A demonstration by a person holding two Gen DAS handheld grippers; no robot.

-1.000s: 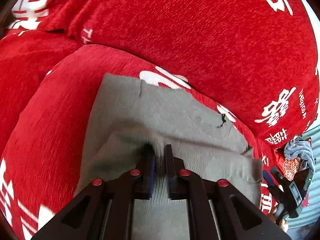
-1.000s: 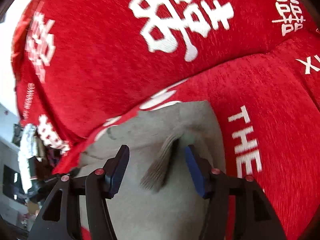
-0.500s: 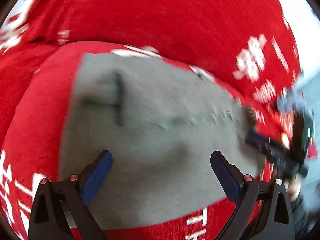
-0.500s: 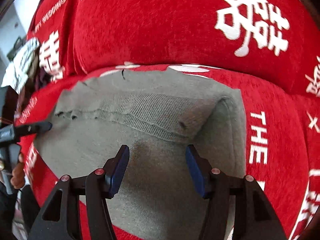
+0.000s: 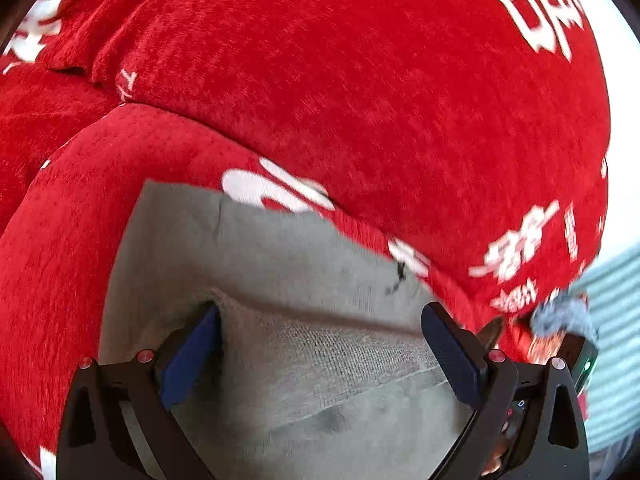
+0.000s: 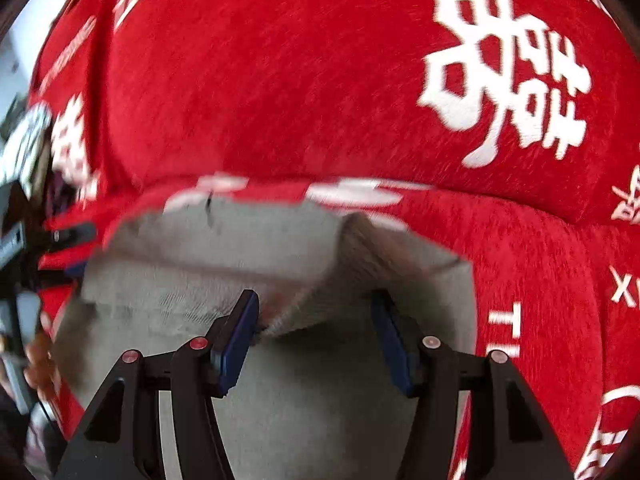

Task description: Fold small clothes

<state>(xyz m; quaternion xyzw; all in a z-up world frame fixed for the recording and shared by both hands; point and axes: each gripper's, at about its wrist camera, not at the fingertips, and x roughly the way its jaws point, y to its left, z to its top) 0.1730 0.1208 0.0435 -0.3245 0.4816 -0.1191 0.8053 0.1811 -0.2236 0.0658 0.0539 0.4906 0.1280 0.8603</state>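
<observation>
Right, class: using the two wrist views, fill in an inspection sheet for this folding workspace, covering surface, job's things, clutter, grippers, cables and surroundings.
Surface: red sofa cover with white printed characters, over seat and backrest.
Job's things: one grey garment lying on the seat, a ribbed band folded across it; one raised fold in the right wrist view.
Clutter: a bluish-grey bundle past the sofa's end, blurred; kind unclear.
Grippers: left gripper open wide over the ribbed band, pads not pressing. Right gripper open, a fold edge beside one pad, not pinched.
Cables: nothing seen.
Surroundings: pale ribbed panel beside the sofa; blurred items at the right wrist view's left edge, unidentifiable.
</observation>
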